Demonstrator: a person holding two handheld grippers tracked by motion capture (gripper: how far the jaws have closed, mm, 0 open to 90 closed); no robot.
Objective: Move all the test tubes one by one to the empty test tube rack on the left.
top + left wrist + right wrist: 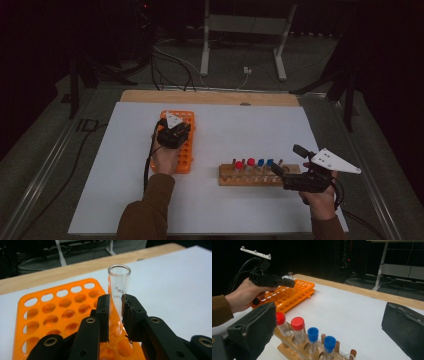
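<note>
A clear glass test tube [119, 287] with no cap stands upright between the pads of my left gripper [115, 315], which is shut on it over the orange tube rack [60, 312]. From above, that gripper [176, 131] hovers over the orange rack [186, 150] on the white mat. My right gripper [291, 166] is open beside the right end of the wooden rack [250, 176]. Its jaws stand wide apart around the capped tubes: two red caps [297, 323] and two blue caps [313, 334]. The left gripper [287, 282] and its tube are also seen farther off.
A white mat [220, 130] covers the wooden table [210, 96]. An uncapped tube [349, 356] sits at the near end of the wooden rack. Beyond the table are cables and a white stand [245, 30] on a dark floor.
</note>
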